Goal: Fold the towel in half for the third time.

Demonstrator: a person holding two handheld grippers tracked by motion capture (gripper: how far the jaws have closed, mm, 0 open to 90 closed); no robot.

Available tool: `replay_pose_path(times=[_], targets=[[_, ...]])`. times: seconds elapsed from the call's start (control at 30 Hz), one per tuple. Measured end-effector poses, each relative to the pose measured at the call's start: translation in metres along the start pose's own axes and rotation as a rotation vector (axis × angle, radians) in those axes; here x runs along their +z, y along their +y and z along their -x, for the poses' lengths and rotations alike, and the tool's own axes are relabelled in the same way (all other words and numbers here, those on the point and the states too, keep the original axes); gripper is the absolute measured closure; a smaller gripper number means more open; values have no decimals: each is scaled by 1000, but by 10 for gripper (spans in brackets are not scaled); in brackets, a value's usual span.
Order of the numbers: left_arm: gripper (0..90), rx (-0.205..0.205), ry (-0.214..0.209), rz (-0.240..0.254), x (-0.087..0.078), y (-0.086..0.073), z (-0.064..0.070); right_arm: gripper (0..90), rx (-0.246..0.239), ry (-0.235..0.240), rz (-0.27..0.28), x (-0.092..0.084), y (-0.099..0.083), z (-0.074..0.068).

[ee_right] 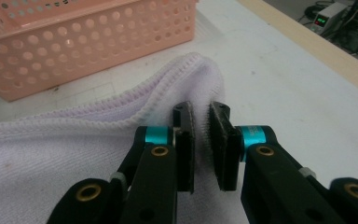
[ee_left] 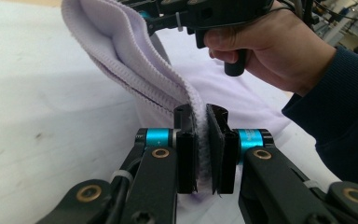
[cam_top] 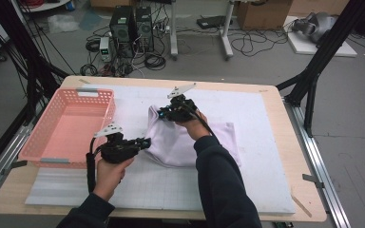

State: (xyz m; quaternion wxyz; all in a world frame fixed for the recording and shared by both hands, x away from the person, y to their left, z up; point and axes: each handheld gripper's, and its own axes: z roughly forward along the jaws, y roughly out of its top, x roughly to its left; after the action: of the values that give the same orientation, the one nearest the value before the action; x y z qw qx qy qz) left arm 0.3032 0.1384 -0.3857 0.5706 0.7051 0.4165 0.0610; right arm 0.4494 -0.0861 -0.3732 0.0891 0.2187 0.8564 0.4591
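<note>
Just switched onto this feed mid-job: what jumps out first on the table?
The pale lilac towel at the middle of the white mat, its near-left edge lifted off the surface. Both grippers are clamped on that hemmed edge: the left gripper at the corner nearer the person, the right gripper at the far corner. Next comes the empty pink perforated basket, standing on the table's left side beside the towel.
</note>
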Motion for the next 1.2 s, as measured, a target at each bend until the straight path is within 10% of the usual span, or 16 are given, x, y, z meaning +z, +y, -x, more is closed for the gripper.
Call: replay_pose_path(times=[0.7,1.2], targets=[[824,92,-130,-103,91,19,60,812,67,-115,18,-93,-63,36],[821,102,-166,-159,172,10,91,803,87,-201,-43,-120,-97,63]])
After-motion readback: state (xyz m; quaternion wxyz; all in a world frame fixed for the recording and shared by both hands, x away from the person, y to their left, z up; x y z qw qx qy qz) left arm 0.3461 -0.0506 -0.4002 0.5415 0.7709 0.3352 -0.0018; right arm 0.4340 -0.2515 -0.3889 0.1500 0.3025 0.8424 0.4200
